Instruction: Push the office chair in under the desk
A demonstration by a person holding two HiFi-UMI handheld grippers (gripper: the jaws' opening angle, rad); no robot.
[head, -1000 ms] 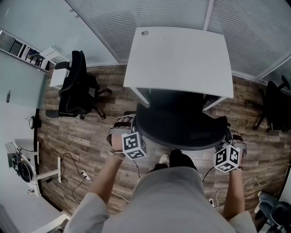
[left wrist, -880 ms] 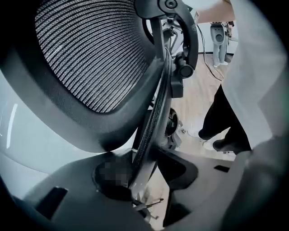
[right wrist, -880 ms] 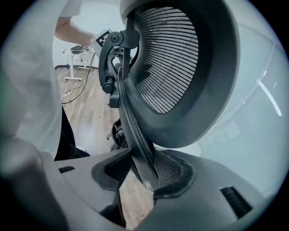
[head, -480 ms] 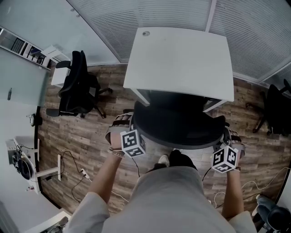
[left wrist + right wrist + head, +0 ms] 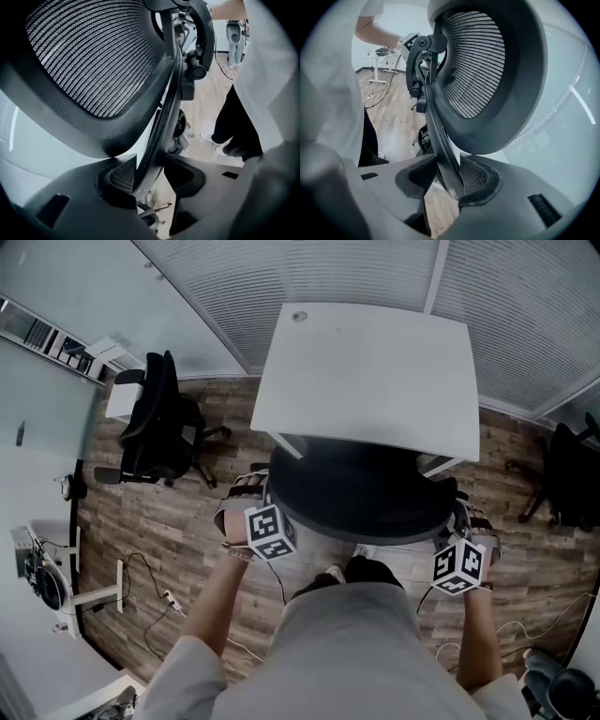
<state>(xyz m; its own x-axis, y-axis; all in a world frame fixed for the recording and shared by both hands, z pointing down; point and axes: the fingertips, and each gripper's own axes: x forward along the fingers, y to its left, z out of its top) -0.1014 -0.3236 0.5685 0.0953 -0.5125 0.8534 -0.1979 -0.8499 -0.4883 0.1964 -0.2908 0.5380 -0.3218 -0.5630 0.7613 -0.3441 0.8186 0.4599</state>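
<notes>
The office chair [image 5: 361,498] stands half tucked under the counter [image 5: 375,371], its back toward the wearer. It looks bulky but should roll easily; the mesh [image 5: 473,61] would give (only the frame is stiff). The left hand-held gripper [image 5: 147,176] and right hand-held gripper [image 5: 447,178] each pinch the backrest rim [image 5: 440,140], 1 per side.

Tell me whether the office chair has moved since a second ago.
Yes. The office chair has slid forward, further under the desk; less of it shows beyond the desk's near edge.
</notes>
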